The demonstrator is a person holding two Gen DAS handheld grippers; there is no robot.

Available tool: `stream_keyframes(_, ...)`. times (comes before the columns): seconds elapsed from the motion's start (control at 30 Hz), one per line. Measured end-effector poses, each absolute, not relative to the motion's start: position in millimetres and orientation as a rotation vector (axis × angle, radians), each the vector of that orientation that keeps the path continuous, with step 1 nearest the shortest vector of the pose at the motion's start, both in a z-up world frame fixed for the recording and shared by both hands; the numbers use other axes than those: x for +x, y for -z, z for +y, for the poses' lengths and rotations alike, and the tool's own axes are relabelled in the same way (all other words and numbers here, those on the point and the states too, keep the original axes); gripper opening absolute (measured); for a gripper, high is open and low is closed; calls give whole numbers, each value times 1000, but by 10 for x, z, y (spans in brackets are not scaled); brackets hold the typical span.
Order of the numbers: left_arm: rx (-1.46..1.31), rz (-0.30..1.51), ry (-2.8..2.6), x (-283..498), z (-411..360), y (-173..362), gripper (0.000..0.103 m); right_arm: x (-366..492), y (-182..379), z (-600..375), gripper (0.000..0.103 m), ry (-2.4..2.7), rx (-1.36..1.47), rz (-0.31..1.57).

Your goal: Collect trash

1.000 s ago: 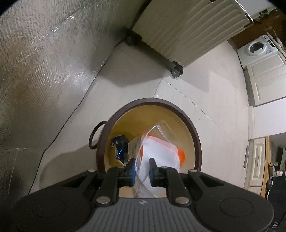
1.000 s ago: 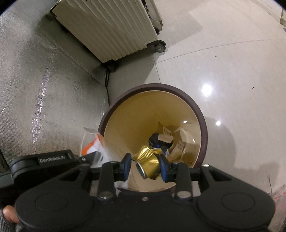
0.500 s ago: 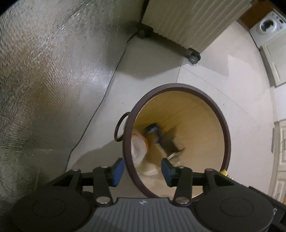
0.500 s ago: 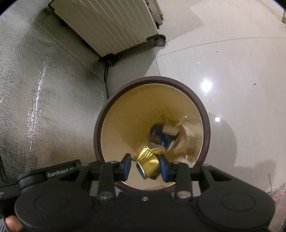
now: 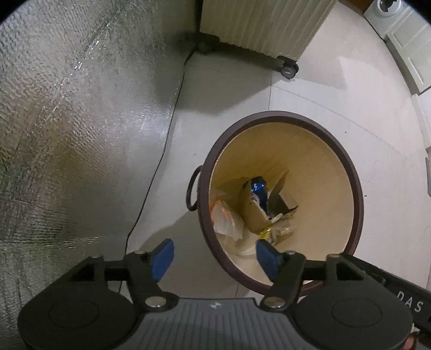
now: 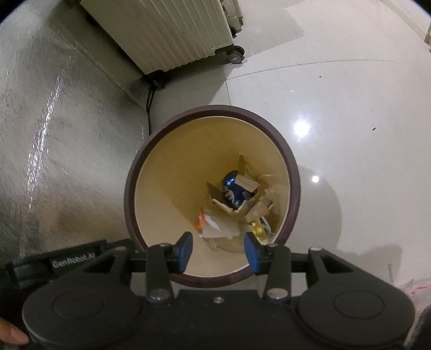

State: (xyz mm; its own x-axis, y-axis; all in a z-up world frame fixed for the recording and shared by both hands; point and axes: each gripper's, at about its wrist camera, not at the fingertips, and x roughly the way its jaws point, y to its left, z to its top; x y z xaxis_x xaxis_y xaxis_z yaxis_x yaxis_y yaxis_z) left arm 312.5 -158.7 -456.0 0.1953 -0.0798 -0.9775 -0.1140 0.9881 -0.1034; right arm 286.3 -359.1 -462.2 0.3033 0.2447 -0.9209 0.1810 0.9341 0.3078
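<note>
Trash lies at the bottom of the round bin, a tan-walled pail with a dark brown rim standing on the pale tiled floor. From my right wrist view I see a blue can resting in torn brown cardboard, a clear wrapper with orange print nearer to me, and a crumpled gold can at the near right of the heap.

My right gripper hangs over the near rim of the bin, pointing steeply down. Its jaws have just been opening and now stand moderately apart with nothing between the blue pads; the gold can lies loose below them.

My left gripper hovers over the bin's near left rim, one finger outside the wall and the other over the opening. Its jaws have just been opening too and are now spread wide, holding nothing. The orange-printed wrapper sits inside against the left wall.

A ring handle hangs on the bin's left side. A cream ribbed suitcase on castors stands far beyond, and a silvery foil mat covers the floor at left, with a thin black cable along its edge.
</note>
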Motion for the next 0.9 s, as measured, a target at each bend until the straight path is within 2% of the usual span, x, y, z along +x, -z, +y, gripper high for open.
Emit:
stream_keyframes(0.2, -136, 1375, -24, 3111, -1571, 4494, 81, 2760, 4549, -3580, 47, -46, 288, 1274)
stream_keyframes(0.27, -125, 1367, -22, 3092, -1570, 4458, 82, 2734, 4521, -3609, 53, -37, 284, 1268)
stream_keyframes(0.33, -116, 1364, -17, 3081, -1570, 4420, 85, 2701, 4482, -3631, 73, -26, 278, 1258)
stream_keyframes(0.6, -59, 1365, -9, 3038, -1568, 4306, 102, 2600, 4332, -3735, 89, 18, 247, 1229)
stream_keyframes(0.73, -25, 1366, 10, 3003, -1575, 4217, 103, 2535, 4244, -3776, 103, 51, 229, 1214)
stream_keyframes(0.9, -6, 1362, 40, 2943, -1561, 4046, 103, 2442, 4082, -3807, 103, 74, 204, 1196)
